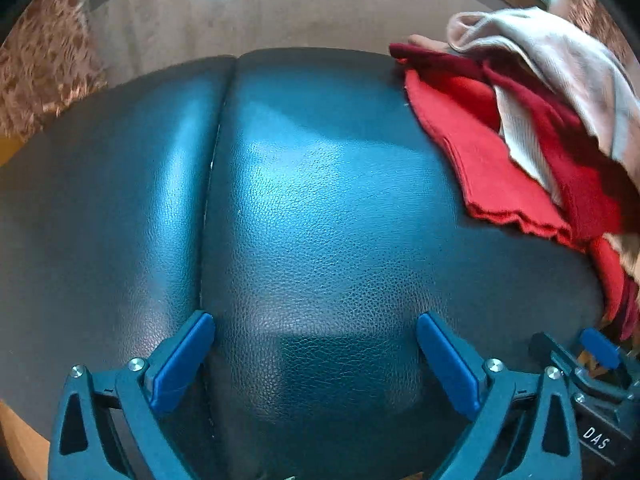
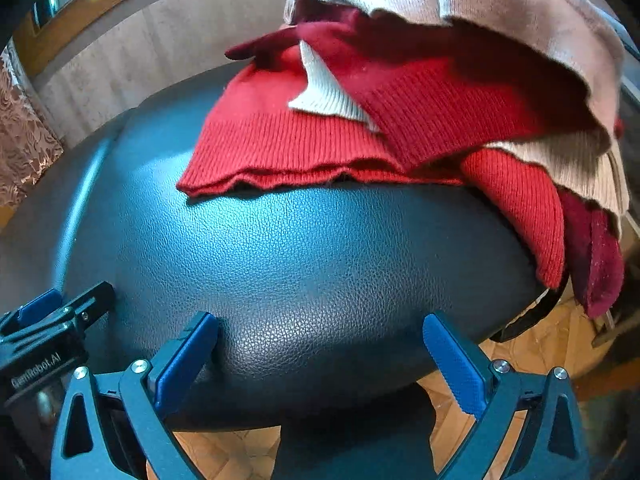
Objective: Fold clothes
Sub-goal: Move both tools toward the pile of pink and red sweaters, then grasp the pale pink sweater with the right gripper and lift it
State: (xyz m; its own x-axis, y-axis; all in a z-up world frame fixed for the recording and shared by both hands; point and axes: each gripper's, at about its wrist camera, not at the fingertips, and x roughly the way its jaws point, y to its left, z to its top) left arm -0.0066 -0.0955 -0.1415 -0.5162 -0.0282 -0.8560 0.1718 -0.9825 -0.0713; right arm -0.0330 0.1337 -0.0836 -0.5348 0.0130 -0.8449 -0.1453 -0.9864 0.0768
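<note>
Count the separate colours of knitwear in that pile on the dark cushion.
3, though more may be hidden underneath: bright red lowest, reaching toward the grippers; dark red across the middle; cream draped on top, with ribbed bits poking out lower down.

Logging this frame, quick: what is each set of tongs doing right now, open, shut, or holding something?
Left tongs: open, nothing between them.
Right tongs: open, holding nothing.

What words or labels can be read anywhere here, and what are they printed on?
"DAS": white letters on the body of the right gripper, seen at the lower right edge of the left wrist view.
"GenRobot.AI": pale letters on the body of the left gripper, at the lower left edge of the right wrist view.
No other text shows; the clothes show no readable tag.
</note>
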